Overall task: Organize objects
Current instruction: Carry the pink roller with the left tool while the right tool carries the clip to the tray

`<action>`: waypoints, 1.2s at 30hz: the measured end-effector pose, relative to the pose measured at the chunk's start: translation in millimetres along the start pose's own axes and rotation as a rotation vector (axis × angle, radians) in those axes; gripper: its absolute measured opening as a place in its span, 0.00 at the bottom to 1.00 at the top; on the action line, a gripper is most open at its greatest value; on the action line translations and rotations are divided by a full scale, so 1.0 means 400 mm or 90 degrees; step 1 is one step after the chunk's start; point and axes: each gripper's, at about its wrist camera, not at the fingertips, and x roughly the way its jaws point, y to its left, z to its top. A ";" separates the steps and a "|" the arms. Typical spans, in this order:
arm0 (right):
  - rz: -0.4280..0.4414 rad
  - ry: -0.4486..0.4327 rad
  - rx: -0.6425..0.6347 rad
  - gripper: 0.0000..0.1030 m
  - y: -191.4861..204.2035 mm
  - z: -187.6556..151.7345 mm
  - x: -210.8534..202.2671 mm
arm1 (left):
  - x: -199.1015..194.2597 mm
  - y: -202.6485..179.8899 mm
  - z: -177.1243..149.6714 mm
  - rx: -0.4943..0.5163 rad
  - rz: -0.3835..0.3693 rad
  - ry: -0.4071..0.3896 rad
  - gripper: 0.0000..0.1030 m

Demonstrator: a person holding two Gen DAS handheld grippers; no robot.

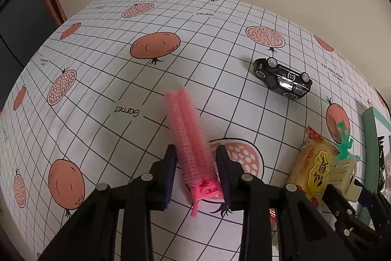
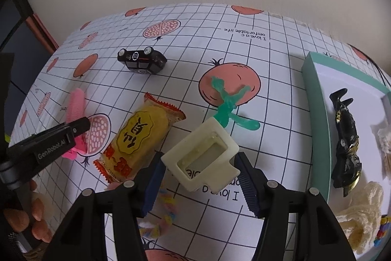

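Tabletop [image 1: 102, 80], covered in a white grid-pattern cloth printed with pomegranates. Item: pink hair-roller clip [image 1: 189, 138], lying flat, long axis running away from the left camera and tilted slightly left, clip hinge and tail at the near end, roller end farthest. Left hand-held gripper [image 1: 196, 173]: jaws released, one finger on each side of the clip's near half, close beside it; contact cannot be told. Item: cream plastic frame piece [image 2: 204, 154], tilted, lying between the fingers of the right hand-held gripper [image 2: 200, 187]; jaws spread wide, not clenched, its right finger next to the piece's tab. Item: green translucent figure [image 2: 229, 102], sprawled on the cloth, touching the far corner of the cream piece. Item: yellow snack packet [image 2: 140, 136], long axis diagonal, just left of the cream piece. Item: black toy car [image 2: 141, 61], tipped on its side, well apart toward the far edge. Teal-rimmed tray [image 2: 314, 99] at the right, holding a black hair claw [image 2: 345, 141] and cream knitted fabric [image 2: 364, 214]. Fingers of a person [image 2: 36, 212] at lower left of the right view
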 end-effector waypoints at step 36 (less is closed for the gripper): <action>0.002 -0.062 0.012 0.58 -0.075 0.017 -0.150 | -0.180 -0.071 0.043 0.006 -0.058 -0.082 0.27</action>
